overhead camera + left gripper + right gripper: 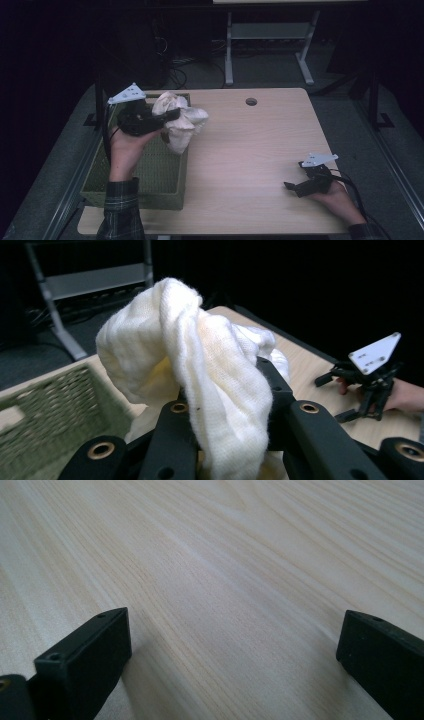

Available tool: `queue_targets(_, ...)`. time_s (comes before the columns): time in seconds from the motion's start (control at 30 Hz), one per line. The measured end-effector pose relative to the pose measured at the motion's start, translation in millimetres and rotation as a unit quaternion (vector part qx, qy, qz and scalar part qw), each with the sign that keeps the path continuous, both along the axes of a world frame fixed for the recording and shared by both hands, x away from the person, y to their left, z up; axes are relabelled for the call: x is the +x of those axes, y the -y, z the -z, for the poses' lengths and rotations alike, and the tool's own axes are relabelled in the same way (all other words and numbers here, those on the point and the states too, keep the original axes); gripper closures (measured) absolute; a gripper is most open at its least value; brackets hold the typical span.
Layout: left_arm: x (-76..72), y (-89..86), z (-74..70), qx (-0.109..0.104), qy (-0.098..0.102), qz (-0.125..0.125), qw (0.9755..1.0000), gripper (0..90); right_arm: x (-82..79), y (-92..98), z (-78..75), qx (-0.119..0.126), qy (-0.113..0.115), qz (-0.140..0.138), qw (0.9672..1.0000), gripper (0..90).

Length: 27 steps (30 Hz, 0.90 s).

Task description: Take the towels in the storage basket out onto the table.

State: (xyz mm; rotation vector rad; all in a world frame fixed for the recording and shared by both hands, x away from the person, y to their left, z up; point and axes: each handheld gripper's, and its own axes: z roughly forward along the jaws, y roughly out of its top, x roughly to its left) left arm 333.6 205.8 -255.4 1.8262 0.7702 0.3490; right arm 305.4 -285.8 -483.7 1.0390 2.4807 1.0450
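Note:
A crumpled white cloth (181,120) hangs above the right rim of a green woven basket (150,175) at the table's left. My left gripper (171,116) is shut on the cloth and holds it off the table. In the left gripper view the cloth (200,360) drapes over both black jaws, with the basket (45,405) below to the left. My right gripper (296,187) rests low at the table's front right, held by a hand. Its jaws stand open over bare wood in the right gripper view (235,650), nothing between them.
The light wooden table (250,145) has a round cable hole (251,101) near its far edge. A metal desk frame (270,40) stands on the dark floor behind. The right gripper (370,385) appears far off in the left gripper view.

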Motion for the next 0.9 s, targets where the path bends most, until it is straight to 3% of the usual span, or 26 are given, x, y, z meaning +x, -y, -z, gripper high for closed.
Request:
queue_targets(0.13, 3.7, 17.2, -0.4, -0.011, 0.002, 0.026, 0.9996, 73.3, 0.0, 0.0, 0.0, 0.000, 0.000, 0.000, 1.0000, 0.7)
queue_targets(0.47, 9.1, 54.2, -3.5, -0.009, 0.005, 0.071, 0.9974, 73.4, 0.0, 0.0, 0.0, 0.000, 0.000, 0.000, 1.0000, 0.7)
queue_targets(0.9, 14.9, 112.1, 9.4, -0.015, -0.007, 0.140, 0.9900, 73.9, -0.1, -0.1, 0.0, 0.001, -0.001, 0.000, 1.0000, 0.7)
